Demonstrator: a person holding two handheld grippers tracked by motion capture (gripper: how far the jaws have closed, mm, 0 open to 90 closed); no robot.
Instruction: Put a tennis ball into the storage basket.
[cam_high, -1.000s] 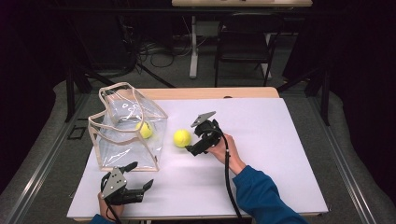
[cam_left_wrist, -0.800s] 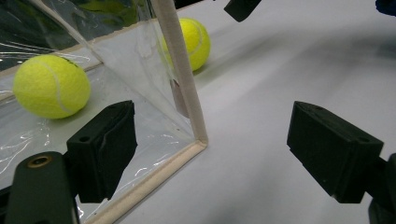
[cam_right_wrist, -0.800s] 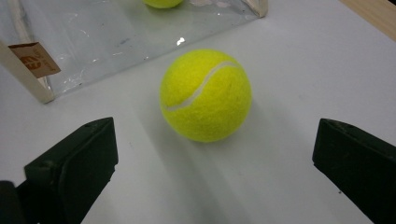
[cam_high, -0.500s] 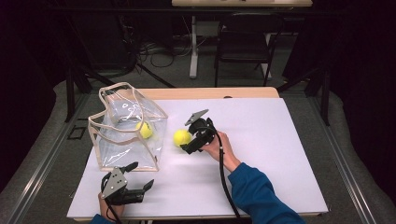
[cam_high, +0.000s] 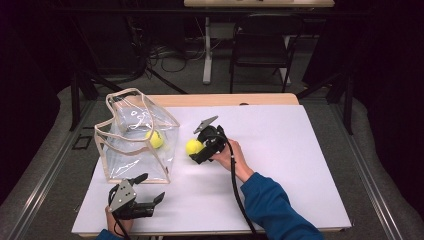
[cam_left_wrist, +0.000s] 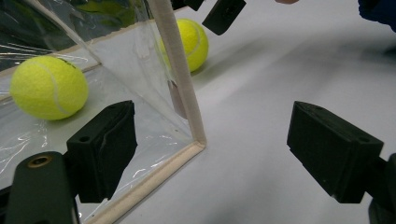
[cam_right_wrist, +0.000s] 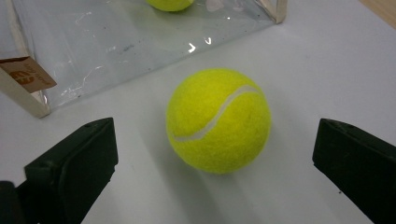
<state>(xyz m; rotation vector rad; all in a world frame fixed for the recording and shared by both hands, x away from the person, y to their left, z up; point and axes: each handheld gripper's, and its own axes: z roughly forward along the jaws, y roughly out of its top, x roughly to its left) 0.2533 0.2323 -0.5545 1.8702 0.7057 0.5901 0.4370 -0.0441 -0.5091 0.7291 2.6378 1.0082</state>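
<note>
Right gripper view: tennis ball (cam_right_wrist: 218, 121) lies between spread fingers (cam_right_wrist: 74, 163), untouched.

I saw a fuzzy, matt felt tennis ball (cam_right_wrist: 218, 121) on the smooth white matt desk (cam_high: 300, 150). The bag (cam_high: 135, 137) was clear glossy plastic, creased, with beige cloth edging. My right hand-held gripper (cam_right_wrist: 215, 163) had matt black pads (cam_right_wrist: 74, 163), slightly rough.

Light: bright on the white table (cam_high: 280, 150), dark all around.
Shadows: soft, under the ball (cam_right_wrist: 218, 121).
Glare: shiny spots on the clear bag (cam_high: 135, 140).
Blur: near jaws fuzzy.
</note>
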